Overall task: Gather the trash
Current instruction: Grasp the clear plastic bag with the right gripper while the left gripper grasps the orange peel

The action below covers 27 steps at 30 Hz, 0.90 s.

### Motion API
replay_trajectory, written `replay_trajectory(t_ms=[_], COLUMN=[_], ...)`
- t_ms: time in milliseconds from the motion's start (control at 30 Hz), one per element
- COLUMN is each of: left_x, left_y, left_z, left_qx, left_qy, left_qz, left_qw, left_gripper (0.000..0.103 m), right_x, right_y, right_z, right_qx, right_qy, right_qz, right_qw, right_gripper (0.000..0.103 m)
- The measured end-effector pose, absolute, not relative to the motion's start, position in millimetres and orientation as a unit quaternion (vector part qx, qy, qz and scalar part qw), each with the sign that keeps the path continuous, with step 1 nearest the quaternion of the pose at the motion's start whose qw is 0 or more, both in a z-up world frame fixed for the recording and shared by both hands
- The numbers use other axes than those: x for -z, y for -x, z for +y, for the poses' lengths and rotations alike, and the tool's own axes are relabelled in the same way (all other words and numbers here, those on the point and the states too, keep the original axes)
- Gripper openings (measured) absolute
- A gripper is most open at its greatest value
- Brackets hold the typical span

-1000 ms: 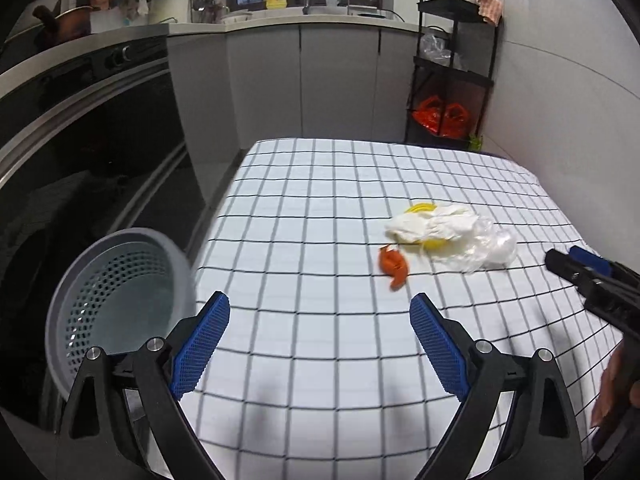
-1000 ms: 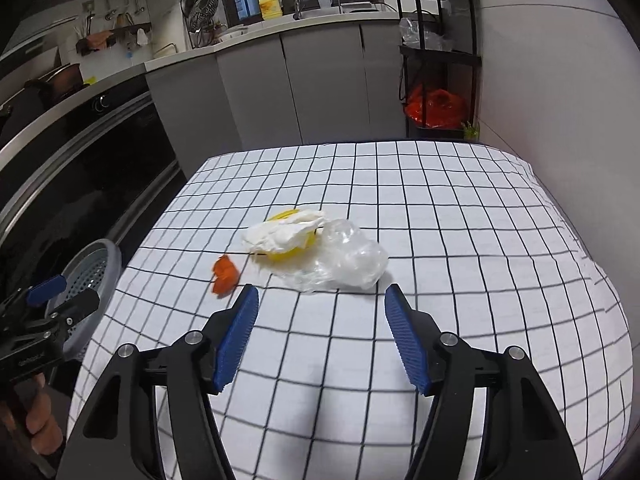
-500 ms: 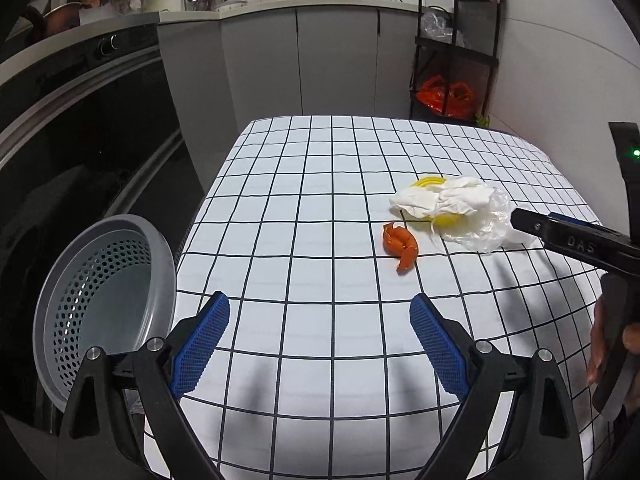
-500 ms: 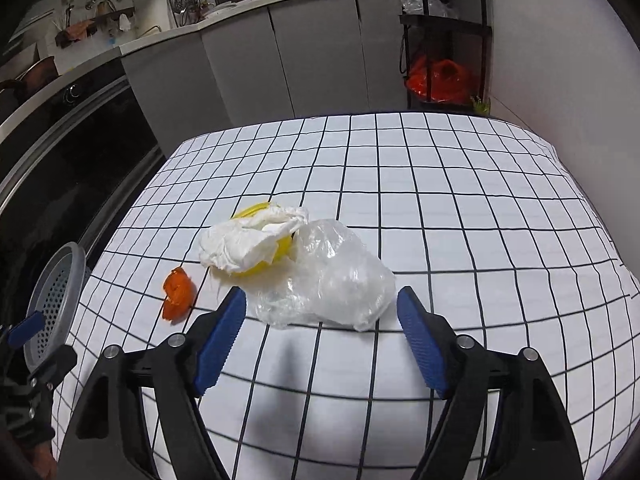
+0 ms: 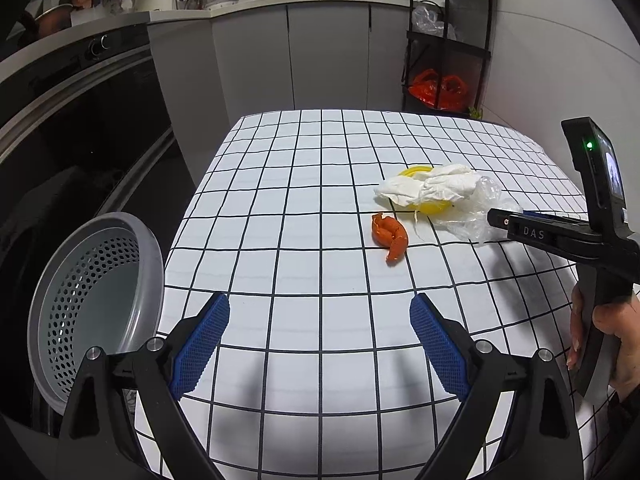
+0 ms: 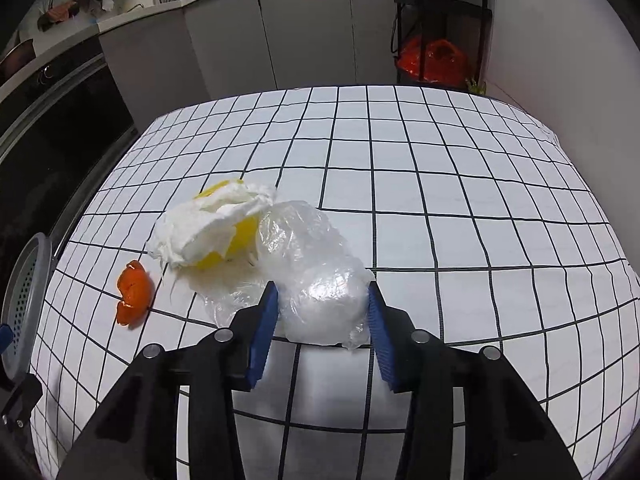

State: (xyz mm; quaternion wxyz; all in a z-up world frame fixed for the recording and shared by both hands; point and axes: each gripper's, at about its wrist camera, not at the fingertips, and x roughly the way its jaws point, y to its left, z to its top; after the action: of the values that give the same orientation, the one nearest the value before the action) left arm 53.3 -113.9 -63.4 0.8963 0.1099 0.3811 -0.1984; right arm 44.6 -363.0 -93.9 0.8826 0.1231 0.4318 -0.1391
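With the right gripper [image 6: 322,312] jaws closing on the clear plastic bag [image 6: 316,280] at lower centre and the left gripper [image 5: 320,344] wide and empty, the slippery film may slide free or drag the adjoining white tissue [image 6: 208,228] along

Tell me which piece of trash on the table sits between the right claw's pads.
The clear plastic bag: it lies between the closing right claw. The white tissue and the orange peel lie apart, further left.

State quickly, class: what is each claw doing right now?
Left claw: open, holding nothing.
Right claw: closing around the clear plastic bag, which sits between its pads.
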Motion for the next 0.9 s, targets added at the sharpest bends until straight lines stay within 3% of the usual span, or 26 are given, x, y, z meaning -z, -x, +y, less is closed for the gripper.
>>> replay_trajectory(t_ms=[167, 900], left_x=[65, 80], left_y=[-53, -68], left_z=[-113, -165], left_qx=[0.194, 0.198], left_qy=[-0.112, -0.107], left_qz=[0.381, 0.391], left_qw=[0.897, 0.893], left_gripper=[0.090, 0.092], right_x=[84, 14], right_y=[-29, 66], right_z=[-367, -417], right_qx=[0.147, 0.183], right_qy=[-0.140, -0.216], right_qz=[0.422, 0.330], right_qw=[0.883, 0.900], right_gripper=[0.034, 0.034])
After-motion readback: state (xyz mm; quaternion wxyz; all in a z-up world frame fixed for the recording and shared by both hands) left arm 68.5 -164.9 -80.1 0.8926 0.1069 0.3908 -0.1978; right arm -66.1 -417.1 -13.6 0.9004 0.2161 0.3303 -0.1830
